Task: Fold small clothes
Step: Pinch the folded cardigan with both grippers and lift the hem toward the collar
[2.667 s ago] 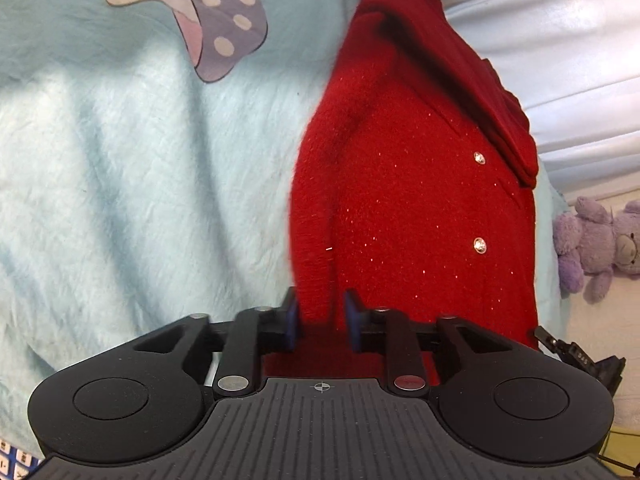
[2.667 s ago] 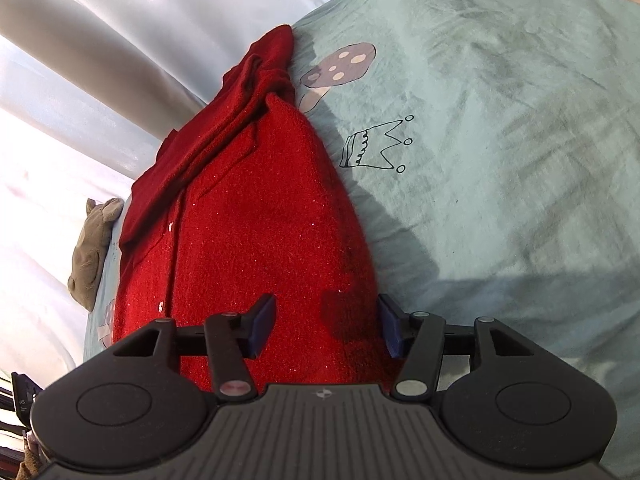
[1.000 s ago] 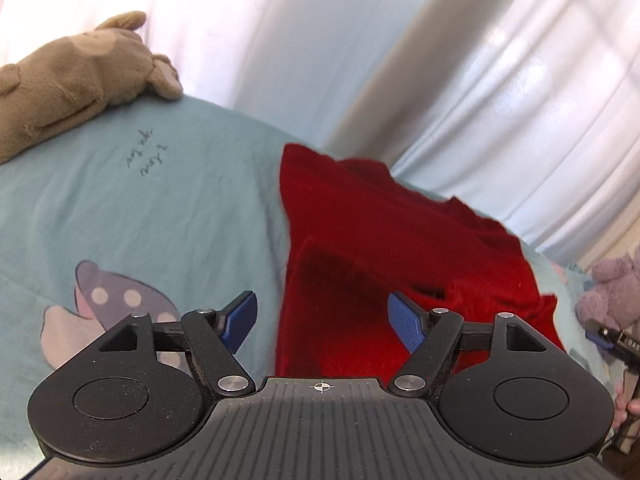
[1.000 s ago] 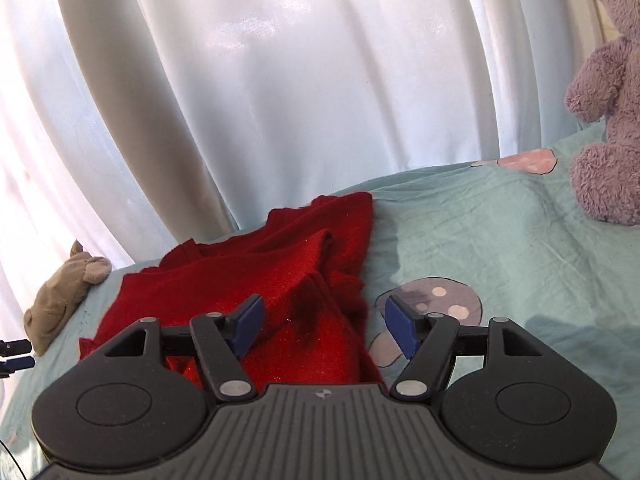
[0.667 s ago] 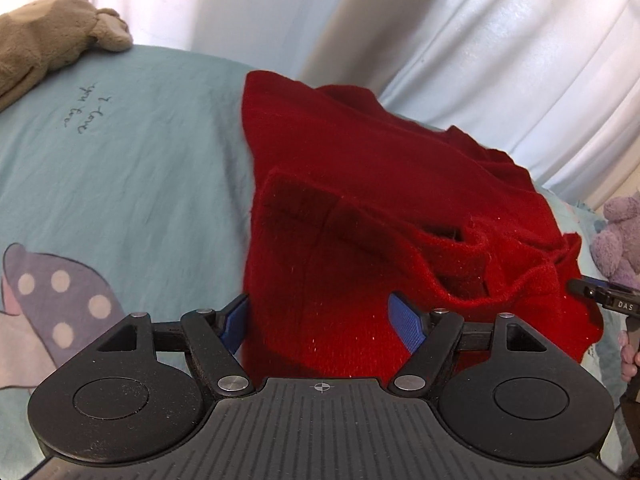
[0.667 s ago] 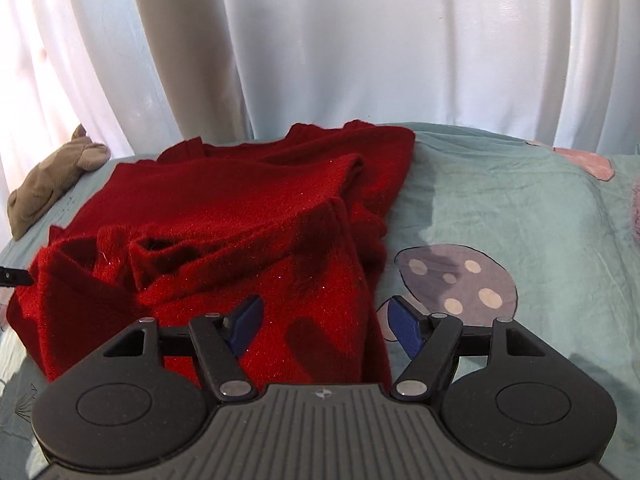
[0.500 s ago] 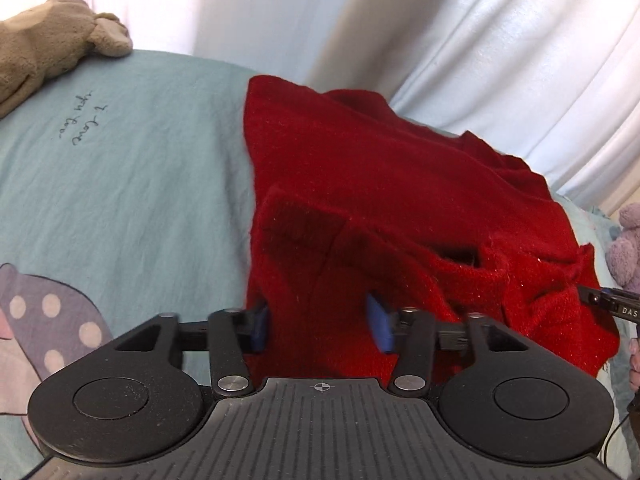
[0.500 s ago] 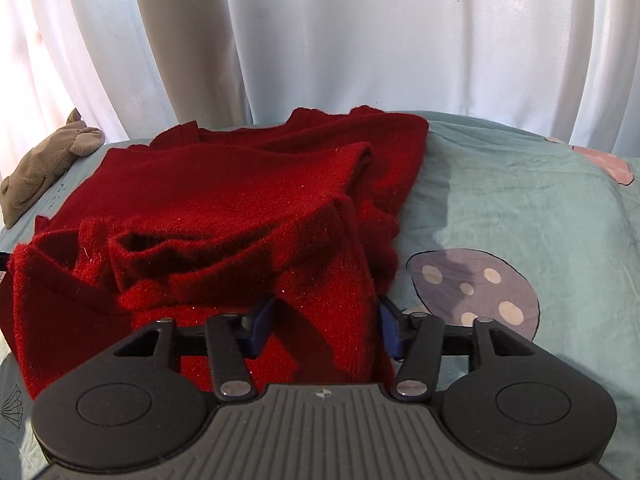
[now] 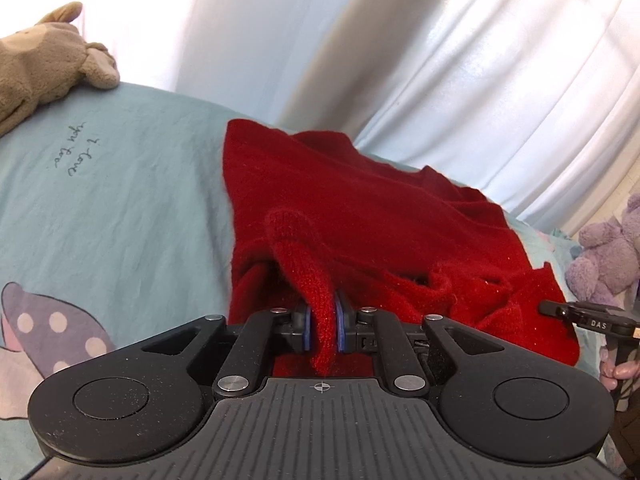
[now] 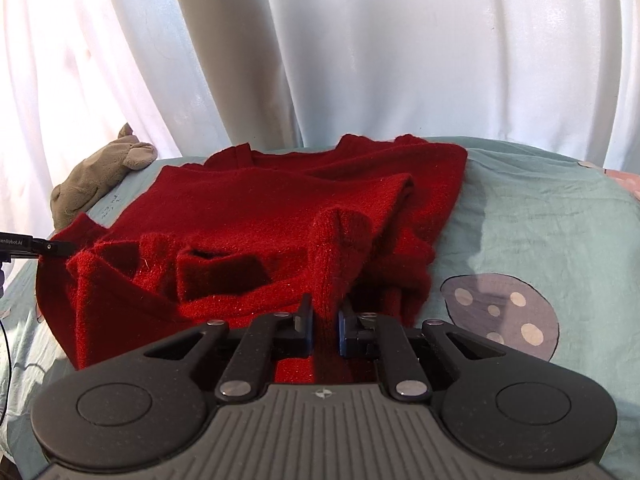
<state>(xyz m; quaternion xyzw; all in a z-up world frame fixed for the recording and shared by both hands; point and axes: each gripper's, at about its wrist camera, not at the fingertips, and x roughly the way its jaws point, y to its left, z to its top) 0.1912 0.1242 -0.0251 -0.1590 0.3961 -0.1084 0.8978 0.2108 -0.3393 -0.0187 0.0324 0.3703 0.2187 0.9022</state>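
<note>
Red sweater lies between two plush toys; left gripper and right gripper have just closed, each pinching a sweater fold, tilted down.

Looking fuzzy and matt: knitted red sweater, faintly glittering. Showing smooth, lightly creased cotton: teal sheet under the sweater. Appearing plush: brown toy, purple toy. Gleaming satiny behind the sweater: white curtain.

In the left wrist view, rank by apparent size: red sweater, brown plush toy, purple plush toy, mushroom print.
1. red sweater, by far the largest.
2. brown plush toy, cut off by the frame.
3. mushroom print and purple plush toy: look alike, both cropped, so unranked.
</note>
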